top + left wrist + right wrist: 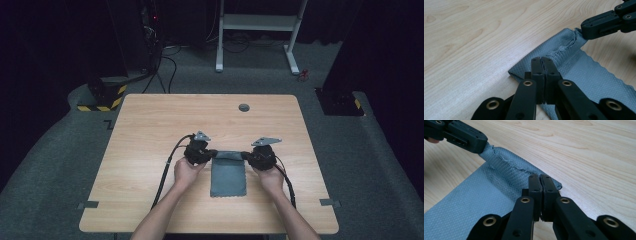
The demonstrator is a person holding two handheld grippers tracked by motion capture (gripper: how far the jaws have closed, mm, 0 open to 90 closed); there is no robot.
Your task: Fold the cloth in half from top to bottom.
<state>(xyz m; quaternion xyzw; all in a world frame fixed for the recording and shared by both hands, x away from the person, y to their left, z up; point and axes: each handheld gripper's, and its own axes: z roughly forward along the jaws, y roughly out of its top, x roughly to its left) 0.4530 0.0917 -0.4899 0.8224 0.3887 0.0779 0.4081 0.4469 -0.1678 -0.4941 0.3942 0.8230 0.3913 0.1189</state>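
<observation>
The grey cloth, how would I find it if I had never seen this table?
Look at the wooden table, near the edge by the person's hands. Between the left gripper and the right gripper lies the grey cloth. It is the one soft, flat rectangle there, with a bumpy weave, pinched at both far corners.

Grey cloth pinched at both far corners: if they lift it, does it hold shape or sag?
Probably sags: the cloth already bunches and wrinkles where the left gripper and right gripper pinch it. Likely light, since it looks thin and lies flat. Its waffle texture should resist slipping.
</observation>
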